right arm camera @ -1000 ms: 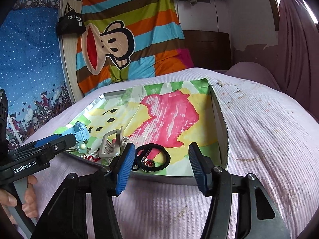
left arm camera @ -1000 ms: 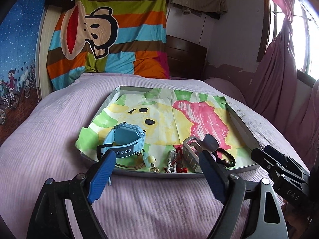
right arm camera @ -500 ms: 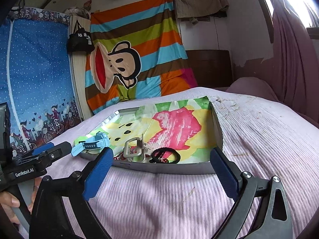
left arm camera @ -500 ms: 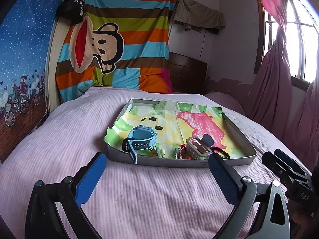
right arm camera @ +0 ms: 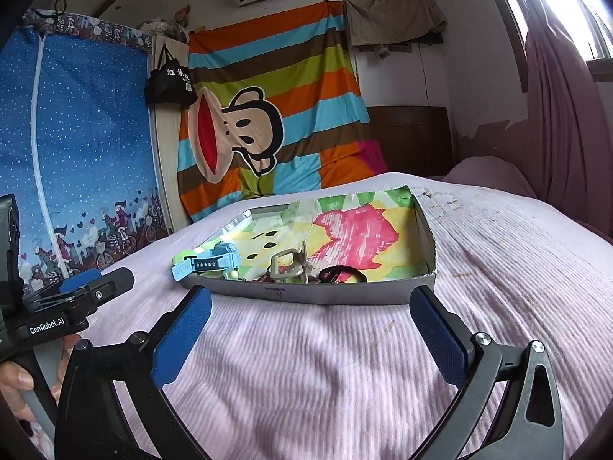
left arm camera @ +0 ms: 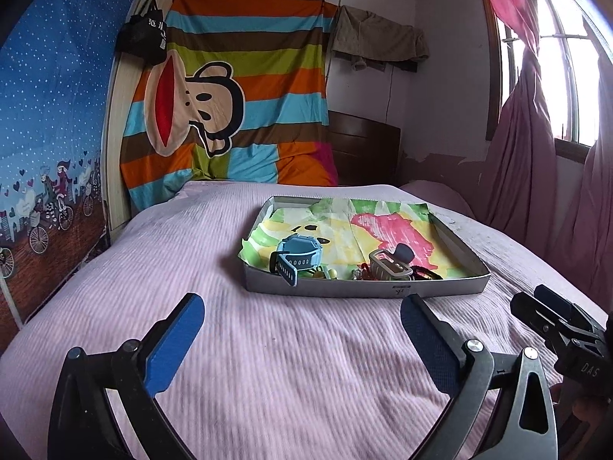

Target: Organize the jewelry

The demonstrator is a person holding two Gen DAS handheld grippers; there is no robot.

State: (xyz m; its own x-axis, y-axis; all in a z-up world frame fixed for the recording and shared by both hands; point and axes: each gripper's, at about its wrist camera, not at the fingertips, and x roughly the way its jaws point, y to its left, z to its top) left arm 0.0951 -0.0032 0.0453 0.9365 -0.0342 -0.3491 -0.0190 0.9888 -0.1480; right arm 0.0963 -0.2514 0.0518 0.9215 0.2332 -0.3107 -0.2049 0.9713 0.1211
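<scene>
Jewelry (left arm camera: 387, 268) lies crowded at the near edge of the tray (left arm camera: 440, 289) on the bed (left arm camera: 191, 253). Your left gripper (left arm camera: 302, 341) and right gripper (right arm camera: 314, 335) hover before it, fingers spread wide, holding nothing.

Bed (left arm camera: 161, 268) is covered with a ribbed lilac bedspread (right arm camera: 517, 253). One shallow grey tray (left arm camera: 345, 290) is set directly on it, towards the head end and the window-side edge, near the pillow (right arm camera: 486, 170). Brownish stains are seen on the bedspread just beside the tray's window-side wall. A striped monkey-print cloth (left arm camera: 245, 115) is hung at the head of the bed, its lower end bunched on the bedspread.
</scene>
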